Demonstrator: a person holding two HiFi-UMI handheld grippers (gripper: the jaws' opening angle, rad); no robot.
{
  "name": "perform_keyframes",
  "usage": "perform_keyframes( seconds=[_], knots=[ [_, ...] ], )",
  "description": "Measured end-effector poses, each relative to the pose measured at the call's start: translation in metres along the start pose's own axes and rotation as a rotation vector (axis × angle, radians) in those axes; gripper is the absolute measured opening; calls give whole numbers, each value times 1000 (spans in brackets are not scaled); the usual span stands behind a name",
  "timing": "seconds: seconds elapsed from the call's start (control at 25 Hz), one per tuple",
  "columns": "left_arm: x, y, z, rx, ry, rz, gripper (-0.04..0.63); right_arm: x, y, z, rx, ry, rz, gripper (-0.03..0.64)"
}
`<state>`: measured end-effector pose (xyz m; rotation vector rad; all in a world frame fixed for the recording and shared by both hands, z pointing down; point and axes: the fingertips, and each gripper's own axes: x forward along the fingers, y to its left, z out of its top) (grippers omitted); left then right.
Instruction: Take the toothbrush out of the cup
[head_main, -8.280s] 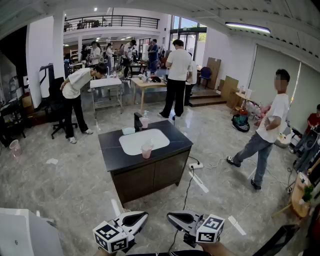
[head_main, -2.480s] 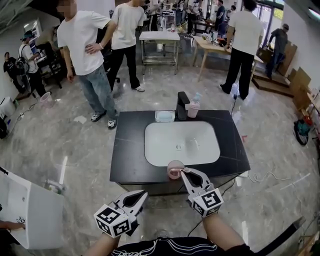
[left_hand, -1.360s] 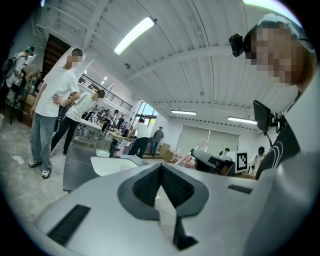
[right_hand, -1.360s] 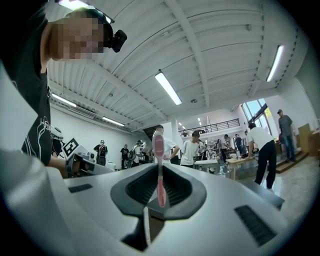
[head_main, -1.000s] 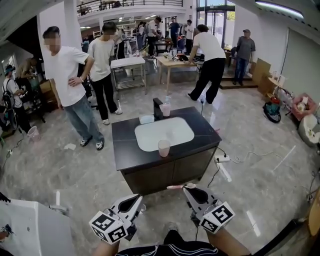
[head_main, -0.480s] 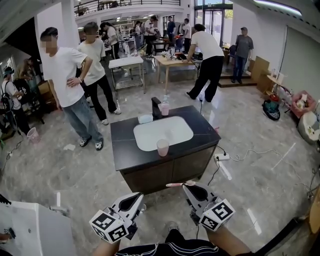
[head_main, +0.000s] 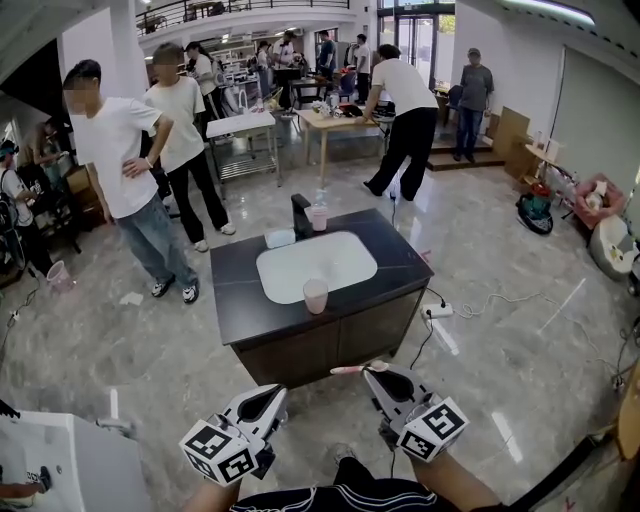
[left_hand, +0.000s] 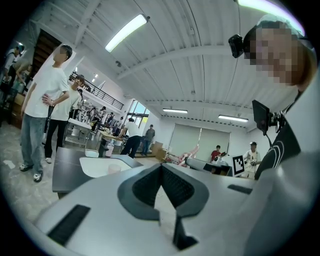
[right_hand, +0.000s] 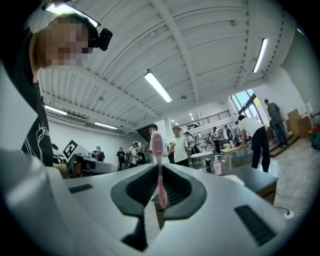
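My right gripper (head_main: 372, 372) is shut on a pink toothbrush (head_main: 350, 370), held in the air well in front of the sink counter (head_main: 235, 305). In the right gripper view the toothbrush (right_hand: 159, 172) stands upright between the jaws, bristle head on top. The pink cup (head_main: 315, 296) stands on the counter's near edge, beside the white basin (head_main: 315, 265), and nothing shows inside it. My left gripper (head_main: 285, 395) hovers beside the right one, shut and holding nothing; its jaws (left_hand: 161, 167) meet at the tip. The cup (left_hand: 114, 168) also shows there, small.
A black faucet (head_main: 300, 215), a second pink cup (head_main: 318, 218) and a small dish (head_main: 280, 238) sit at the counter's far side. Several people stand behind it, two near the left. A white power strip and cable (head_main: 437, 310) lie on the floor at the right.
Earlier my right gripper was at the pink cup's rim; now it is drawn back from the counter with the toothbrush. Over the last second both grippers have kept still.
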<state>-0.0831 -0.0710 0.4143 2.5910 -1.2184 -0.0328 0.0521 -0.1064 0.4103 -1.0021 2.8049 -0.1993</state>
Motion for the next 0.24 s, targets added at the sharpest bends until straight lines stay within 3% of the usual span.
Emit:
perform_keyframes(
  seconds=[0.24],
  knots=[
    [10,2,-3,1,7,-2,6,0,-8,-2,-2,1,2,35]
  ],
)
